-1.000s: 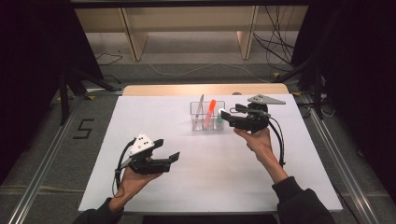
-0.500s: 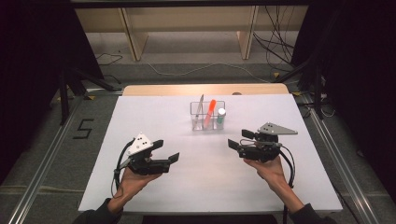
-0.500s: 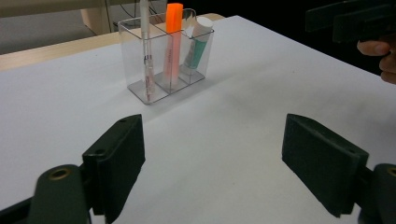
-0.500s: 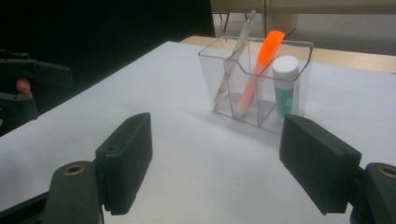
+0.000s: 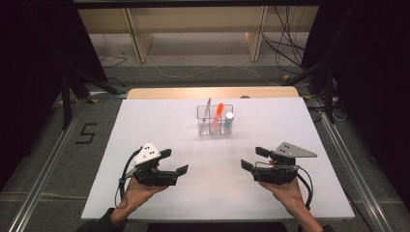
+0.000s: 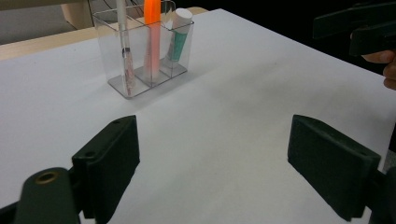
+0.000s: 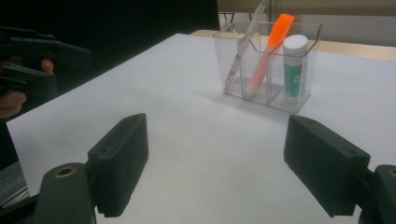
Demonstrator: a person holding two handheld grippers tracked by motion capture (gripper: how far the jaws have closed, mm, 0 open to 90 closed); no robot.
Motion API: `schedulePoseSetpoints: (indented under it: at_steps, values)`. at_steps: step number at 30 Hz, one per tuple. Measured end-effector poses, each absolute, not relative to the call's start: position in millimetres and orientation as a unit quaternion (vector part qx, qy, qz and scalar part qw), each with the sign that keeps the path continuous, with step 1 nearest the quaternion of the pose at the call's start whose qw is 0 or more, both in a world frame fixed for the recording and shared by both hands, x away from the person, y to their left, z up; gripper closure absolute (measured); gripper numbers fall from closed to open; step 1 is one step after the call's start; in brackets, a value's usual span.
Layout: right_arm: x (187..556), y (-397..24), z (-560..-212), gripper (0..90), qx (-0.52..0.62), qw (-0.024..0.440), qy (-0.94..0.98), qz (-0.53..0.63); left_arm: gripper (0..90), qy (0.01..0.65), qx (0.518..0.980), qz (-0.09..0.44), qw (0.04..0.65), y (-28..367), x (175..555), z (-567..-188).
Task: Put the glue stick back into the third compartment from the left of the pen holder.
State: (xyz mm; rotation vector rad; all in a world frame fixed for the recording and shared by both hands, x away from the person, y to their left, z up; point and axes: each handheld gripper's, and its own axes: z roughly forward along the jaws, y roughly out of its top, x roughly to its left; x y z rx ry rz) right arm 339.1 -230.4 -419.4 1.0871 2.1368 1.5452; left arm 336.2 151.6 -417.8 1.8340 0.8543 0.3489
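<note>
Both the left gripper (image 5: 174, 162) and right gripper (image 5: 252, 158) rested low over the white tabletop (image 5: 159, 121), jaws spread and empty; the left's had just been opening. The clear organizer (image 5: 214, 121), holding pen, orange marker and glue stick, stood well beyond. The work looked finished; next, probably nothing but withdrawal.

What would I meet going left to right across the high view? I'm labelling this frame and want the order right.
Left gripper → pen → orange highlighter → glue stick, those three standing in the clear organizer → right gripper.
</note>
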Motion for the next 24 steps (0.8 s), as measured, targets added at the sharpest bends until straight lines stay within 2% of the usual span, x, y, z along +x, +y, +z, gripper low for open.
schedulePoseSetpoints:
  at_steps: [24]
  values:
    - [329, -242, -427, 22.5, 0.387, 0.157, 0.734, 0.535, 16.4, 0.352, 0.766, 0.147, 0.517, 152, 331, -420]
